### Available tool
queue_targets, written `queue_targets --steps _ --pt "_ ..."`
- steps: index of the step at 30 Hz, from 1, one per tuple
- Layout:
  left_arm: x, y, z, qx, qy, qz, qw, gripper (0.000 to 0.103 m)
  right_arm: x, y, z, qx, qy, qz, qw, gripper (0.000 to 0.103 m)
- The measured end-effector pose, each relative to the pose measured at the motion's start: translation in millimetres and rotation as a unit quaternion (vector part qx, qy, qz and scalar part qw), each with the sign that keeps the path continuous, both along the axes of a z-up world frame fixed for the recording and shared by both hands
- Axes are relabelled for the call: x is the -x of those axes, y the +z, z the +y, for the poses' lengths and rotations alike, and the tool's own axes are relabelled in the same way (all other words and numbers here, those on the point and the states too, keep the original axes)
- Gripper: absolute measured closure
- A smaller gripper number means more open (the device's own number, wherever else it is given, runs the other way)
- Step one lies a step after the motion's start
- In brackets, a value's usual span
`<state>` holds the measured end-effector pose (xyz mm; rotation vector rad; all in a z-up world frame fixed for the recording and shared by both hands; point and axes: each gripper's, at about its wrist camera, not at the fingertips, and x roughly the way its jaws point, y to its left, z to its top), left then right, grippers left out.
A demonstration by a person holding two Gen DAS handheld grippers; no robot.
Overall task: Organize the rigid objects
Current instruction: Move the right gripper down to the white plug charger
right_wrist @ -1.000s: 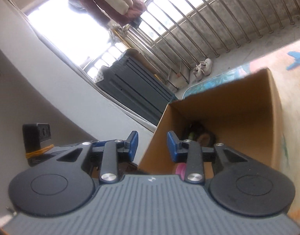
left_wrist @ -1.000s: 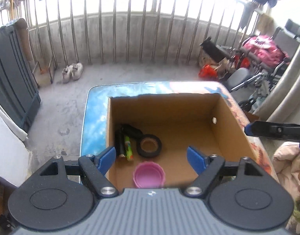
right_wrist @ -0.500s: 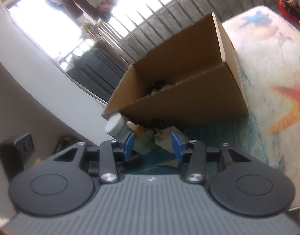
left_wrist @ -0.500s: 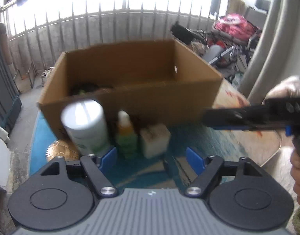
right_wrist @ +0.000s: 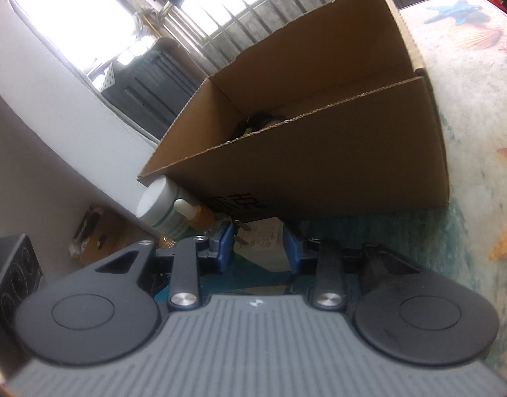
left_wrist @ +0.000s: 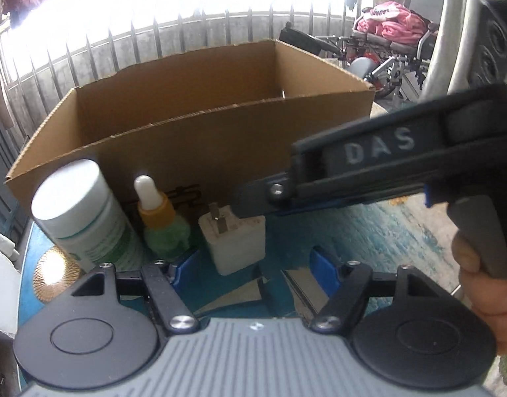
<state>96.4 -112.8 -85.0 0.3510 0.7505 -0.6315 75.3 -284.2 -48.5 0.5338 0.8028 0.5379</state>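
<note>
An open cardboard box (left_wrist: 194, 139) stands on the table; it also shows in the right wrist view (right_wrist: 336, 152). In front of it stand a white jar (left_wrist: 78, 211), a green dropper bottle with an orange collar (left_wrist: 161, 221) and a white plug adapter (left_wrist: 233, 241). My left gripper (left_wrist: 253, 264) is open and empty, low over the table just before the adapter. My right gripper (right_wrist: 258, 241) is open, its blue pads (right_wrist: 225, 243) on either side of the adapter (right_wrist: 263, 231); whether they touch it is unclear. The right tool's body (left_wrist: 369, 165) crosses the left wrist view.
A gold round coaster (left_wrist: 55, 274) lies left of the jar. The table (right_wrist: 468, 106) has a sea-pattern cloth. Dark items lie inside the box (right_wrist: 256, 122). A railing (left_wrist: 187, 33) and wheelchairs (left_wrist: 385, 43) stand behind.
Both grippers dropped from over the box to the table in front of it. The right gripper opened wider and came around the plug adapter.
</note>
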Motion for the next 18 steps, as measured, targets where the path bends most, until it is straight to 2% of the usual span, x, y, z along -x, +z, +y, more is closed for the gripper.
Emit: queue_targets --steps 7,18 --pt "-4.8 -6.9 -4.3 -0.002 0.001 0.004 1.0 0.029 -10.6 -5.9 5.2 -0.002 0.016 0.01 1.0 0.074" --pt "-3.3 -3.8 -2.7 0.012 -0.012 0.017 0.9997 0.028 -6.0 -8.8 -0.6 0.0 0.019 0.019 1.0 0.074"
